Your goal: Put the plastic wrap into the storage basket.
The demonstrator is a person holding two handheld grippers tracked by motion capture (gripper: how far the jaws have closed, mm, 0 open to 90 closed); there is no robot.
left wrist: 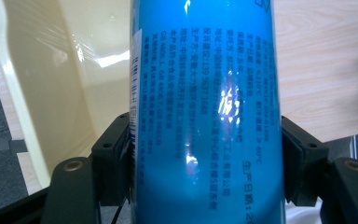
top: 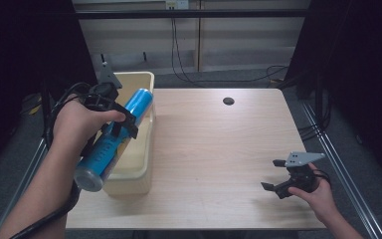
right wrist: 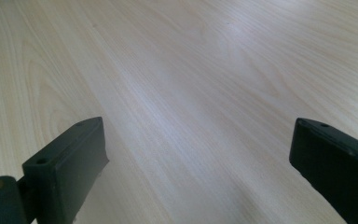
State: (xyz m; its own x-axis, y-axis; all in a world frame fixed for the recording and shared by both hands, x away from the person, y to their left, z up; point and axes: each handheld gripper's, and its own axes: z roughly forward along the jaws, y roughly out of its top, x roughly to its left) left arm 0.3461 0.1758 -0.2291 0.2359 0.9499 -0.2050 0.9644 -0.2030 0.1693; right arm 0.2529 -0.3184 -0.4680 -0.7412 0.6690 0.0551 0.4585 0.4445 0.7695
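Holding the blue can (top: 114,137) clamped in the left gripper (top: 121,118), tilted above the cream bin (top: 138,172) at the tabletop's (top: 219,149) left edge; lowering and release still left. Right gripper (top: 278,175) idle, jaws apart, nothing between.

A pale wooden table (top: 214,149) fills the middle of the scene. Near its far edge sits a small dark round hole (top: 228,101). Beyond that edge, black cables (top: 179,59) hang against a light wall. Grey floor (top: 358,164) surrounds the table.
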